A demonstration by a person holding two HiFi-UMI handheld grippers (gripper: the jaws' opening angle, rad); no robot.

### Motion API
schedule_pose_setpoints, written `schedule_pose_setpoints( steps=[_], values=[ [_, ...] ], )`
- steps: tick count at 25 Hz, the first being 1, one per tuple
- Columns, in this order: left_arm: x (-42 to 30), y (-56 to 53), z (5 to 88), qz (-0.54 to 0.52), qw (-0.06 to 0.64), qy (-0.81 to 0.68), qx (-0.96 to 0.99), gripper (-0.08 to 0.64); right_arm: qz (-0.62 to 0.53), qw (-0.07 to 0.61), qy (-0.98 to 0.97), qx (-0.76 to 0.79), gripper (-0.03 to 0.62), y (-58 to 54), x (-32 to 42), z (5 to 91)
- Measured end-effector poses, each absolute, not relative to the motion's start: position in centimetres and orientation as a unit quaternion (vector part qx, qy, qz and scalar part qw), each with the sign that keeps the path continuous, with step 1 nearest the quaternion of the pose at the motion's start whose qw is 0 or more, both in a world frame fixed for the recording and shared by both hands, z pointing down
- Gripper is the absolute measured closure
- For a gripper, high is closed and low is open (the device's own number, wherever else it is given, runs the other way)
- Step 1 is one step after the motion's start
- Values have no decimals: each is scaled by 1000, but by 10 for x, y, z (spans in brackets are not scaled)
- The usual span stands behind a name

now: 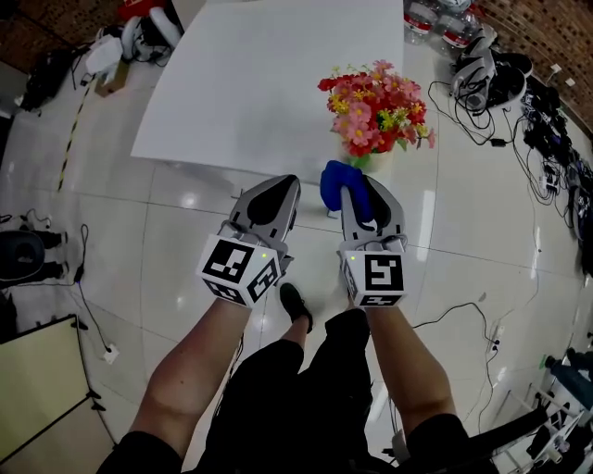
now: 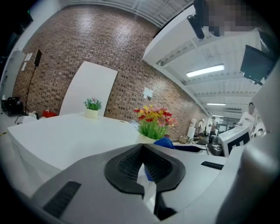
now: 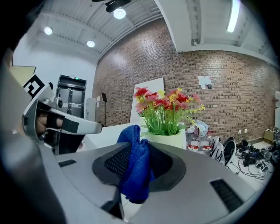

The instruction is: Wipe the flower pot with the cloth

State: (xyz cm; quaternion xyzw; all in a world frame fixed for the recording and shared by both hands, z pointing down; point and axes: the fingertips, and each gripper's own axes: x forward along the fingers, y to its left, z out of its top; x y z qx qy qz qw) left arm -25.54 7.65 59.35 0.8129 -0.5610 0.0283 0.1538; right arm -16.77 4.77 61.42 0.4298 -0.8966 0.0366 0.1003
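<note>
A pale pot [image 1: 372, 159] of red, pink and yellow flowers [image 1: 378, 104] stands near the front right corner of the white table [image 1: 259, 83]. My right gripper [image 1: 358, 192] is shut on a blue cloth [image 1: 339, 183], held just in front of and below the pot. In the right gripper view the cloth [image 3: 135, 168] hangs bunched between the jaws, with the pot [image 3: 169, 138] close behind it. My left gripper [image 1: 271, 197] is to the left of the right one, off the table's front edge, shut with nothing in it. The left gripper view shows the pot [image 2: 148, 138] ahead and to the right.
Cables and gear [image 1: 547, 139] litter the tiled floor on the right, and water bottles [image 1: 435, 18] stand behind the table. A second small plant [image 2: 92, 108] sits at the table's far side. A black case [image 1: 28, 255] and a board [image 1: 42, 389] lie on the left.
</note>
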Motion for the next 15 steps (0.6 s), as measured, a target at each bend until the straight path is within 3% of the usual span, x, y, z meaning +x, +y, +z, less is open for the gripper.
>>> schedule_pose_setpoints(
  steps=[15],
  values=[
    [-225,64,587,34,160,-541,825,563,23,106,-885,453,494,36,-117,610]
  ],
)
